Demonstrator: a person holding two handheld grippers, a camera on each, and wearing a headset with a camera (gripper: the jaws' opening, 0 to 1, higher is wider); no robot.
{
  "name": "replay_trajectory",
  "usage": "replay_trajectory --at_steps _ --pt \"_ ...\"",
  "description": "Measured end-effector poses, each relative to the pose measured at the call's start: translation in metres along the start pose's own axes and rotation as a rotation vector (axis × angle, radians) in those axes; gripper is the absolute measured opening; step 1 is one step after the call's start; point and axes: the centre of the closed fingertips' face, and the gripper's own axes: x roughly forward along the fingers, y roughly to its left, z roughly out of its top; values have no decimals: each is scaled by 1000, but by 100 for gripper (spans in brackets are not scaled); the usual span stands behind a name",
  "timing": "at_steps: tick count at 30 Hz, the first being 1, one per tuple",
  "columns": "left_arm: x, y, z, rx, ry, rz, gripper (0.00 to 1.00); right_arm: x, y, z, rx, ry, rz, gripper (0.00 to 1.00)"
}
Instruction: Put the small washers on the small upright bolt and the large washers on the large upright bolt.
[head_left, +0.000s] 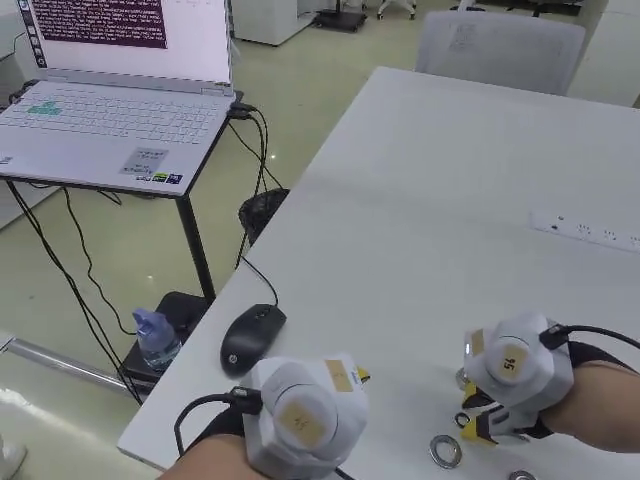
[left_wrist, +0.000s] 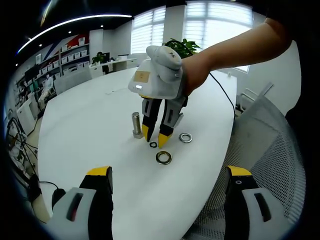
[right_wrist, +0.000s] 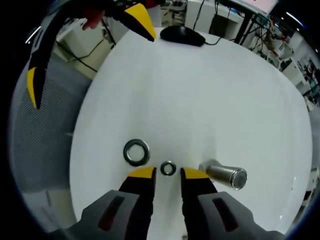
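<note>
White table (head_left: 420, 200) carries one upright bolt (right_wrist: 225, 176); whether it is the small or the large one cannot be told. Three washers lie flat on the table near it. The small washer (right_wrist: 168, 168) is just on the near side of the bolt, a large washer (right_wrist: 137, 152) is nearer again, and another washer (left_wrist: 186, 137) is to the right. Right gripper (left_wrist: 157, 139) points down, its jaws slightly parted either side of the small washer and not clenched on it. Left gripper (left_wrist: 168, 172) is released, with its jaws spread wide and nothing between them. A black mouse (head_left: 252, 338) sits at the table's near left edge.
</note>
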Motion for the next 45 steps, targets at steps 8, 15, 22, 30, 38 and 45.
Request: replay_trajectory --at_steps 8,15,22,30,38,45 --pt "0 -1 -1 -4 2 -1 92 -1 0 0 -3 5 0 15" --pt "0 -3 -1 -3 2 -3 91 -2 -1 -2 -1 29 0 15" --pt "-1 -3 1 -2 -1 -4 90 -1 -3 -2 8 68 -3 14" --pt "-2 -2 1 -2 0 3 90 -1 -4 -3 50 57 -12 13" --pt "-1 -3 -1 -2 3 10 90 -10 1 -7 80 45 -6 13" --pt "-5 0 -4 -9 1 20 90 -34 -5 -12 129 36 -17 13"
